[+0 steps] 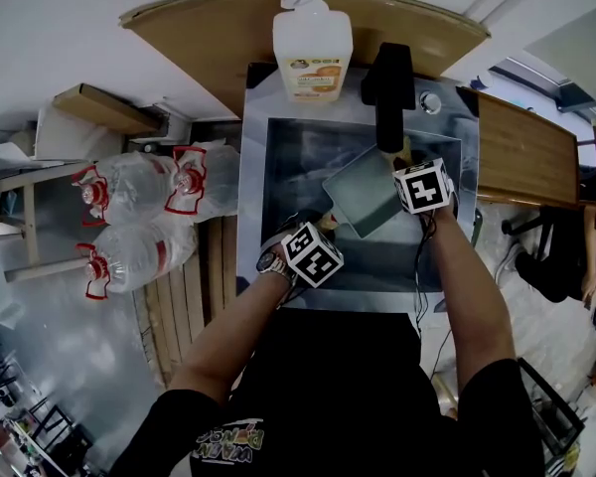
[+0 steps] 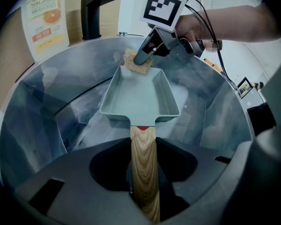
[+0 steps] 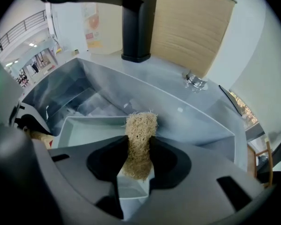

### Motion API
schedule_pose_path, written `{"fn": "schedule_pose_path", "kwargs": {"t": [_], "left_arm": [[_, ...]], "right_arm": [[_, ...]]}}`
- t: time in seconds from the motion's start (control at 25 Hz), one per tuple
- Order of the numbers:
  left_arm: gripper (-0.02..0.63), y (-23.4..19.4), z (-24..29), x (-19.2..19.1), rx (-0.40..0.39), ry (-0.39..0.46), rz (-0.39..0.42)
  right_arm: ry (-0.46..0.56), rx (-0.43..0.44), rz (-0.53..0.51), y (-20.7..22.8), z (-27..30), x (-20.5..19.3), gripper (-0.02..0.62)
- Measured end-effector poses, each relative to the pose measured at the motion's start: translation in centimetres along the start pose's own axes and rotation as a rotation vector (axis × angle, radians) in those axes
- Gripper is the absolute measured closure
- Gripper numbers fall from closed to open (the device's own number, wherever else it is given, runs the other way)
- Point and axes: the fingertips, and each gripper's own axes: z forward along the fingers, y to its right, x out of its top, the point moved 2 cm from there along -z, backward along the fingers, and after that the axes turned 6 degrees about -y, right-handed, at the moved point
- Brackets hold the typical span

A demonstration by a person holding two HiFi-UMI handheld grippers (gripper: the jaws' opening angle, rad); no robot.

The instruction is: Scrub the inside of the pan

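Over the sink [image 1: 253, 217], scrub step underway: L gripper [image 2: 144, 168] clamps the pan [image 2: 139, 95] by its wooden handle [image 2: 145, 191], pan tilted inside the sink. R gripper [image 3: 138, 158] pinches the scrub pad [image 3: 140, 125] toward the sink's back wall. Next, prob.: press pad onto pan floor, rub w/ firm strokes.

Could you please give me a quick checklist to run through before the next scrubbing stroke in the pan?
1. Left tool clamped on the pan by its wooden handle: ok.
2. Right tool clamped on the scrub pad: ok.
3. Pan held over the sink: ok.
4. Scrub pad down on the pan's floor: not ok, it is at the far rim.
5. Soap on the scrub pad: cannot tell.
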Motion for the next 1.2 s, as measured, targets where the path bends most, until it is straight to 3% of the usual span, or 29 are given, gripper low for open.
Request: {"fn": "schedule_pose_path", "kwargs": {"t": [0.28, 0.8, 1.04, 1.2], "left_arm": [[0.434, 0.1, 0.0, 0.0, -0.004, -0.001, -0.002], [0.434, 0.1, 0.0, 0.1, -0.003, 0.002, -0.002], [0.434, 0.1, 0.0, 0.1, -0.002, 0.000, -0.001], [0.434, 0.2, 0.0, 0.0, -0.005, -0.002, -0.003]], "right_arm": [[0.083, 0.125, 0.071, -1.7, -1.9, -0.6, 0.449], [0.034, 0.301, -0.032, -11.3, -0.7, -2.5, 0.449], [0.002, 0.350, -0.052, -13.9, 0.2, -3.1, 0.449], [-0.034, 0.319, -0.124, -14.6, 1.1, -3.5, 0.449]]}}
